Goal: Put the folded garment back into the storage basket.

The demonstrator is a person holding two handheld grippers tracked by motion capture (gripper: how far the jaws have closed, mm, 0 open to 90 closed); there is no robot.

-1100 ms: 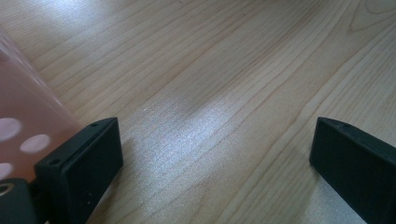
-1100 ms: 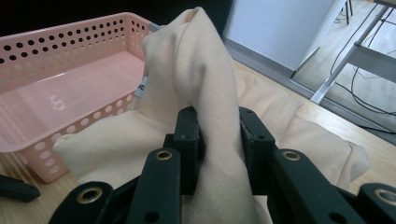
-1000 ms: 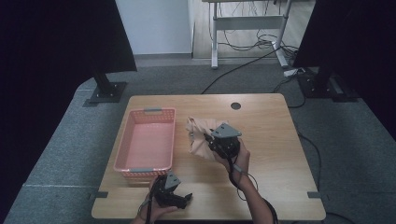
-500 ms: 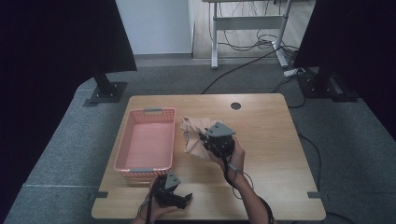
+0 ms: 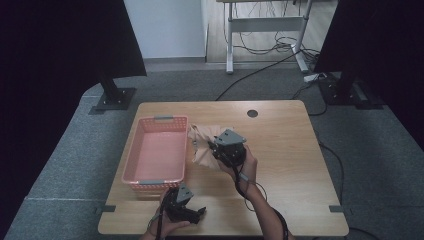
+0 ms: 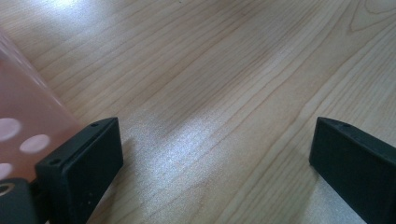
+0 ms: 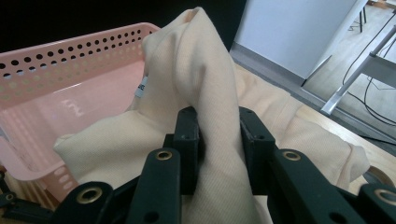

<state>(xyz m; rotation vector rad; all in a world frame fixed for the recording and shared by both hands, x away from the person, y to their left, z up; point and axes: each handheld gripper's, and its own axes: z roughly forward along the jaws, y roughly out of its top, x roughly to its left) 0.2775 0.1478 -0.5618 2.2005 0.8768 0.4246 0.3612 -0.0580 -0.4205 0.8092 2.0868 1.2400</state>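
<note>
From the high view we see the cream-coloured cotton cloth lying bunched on the light wooden table, just beside the right-hand wall of the pink perforated plastic basket. The right gripper sits over the side of the cloth farther from the basket, and its body and grey plate hide the jaws and part of the fabric, so the grip cannot be read here. The left gripper rests near the table's front edge, just in front of the basket's near right corner; its hand is cut off by the bottom of the frame. To the right of the cloth the table lies bare out to its far edge, broken by one round dark hole.

In the left gripper view we find both black jaws standing wide apart with bare wood between them, holding nothing. A blurred pink strip of the basket is cut off at the left, just beside one jaw.

In the right gripper view the jaws are pinched on a raised fold of the cloth, which hides their tips. The basket stands just behind the fold, its floor partly covered. A small white label is too small to read.
</note>
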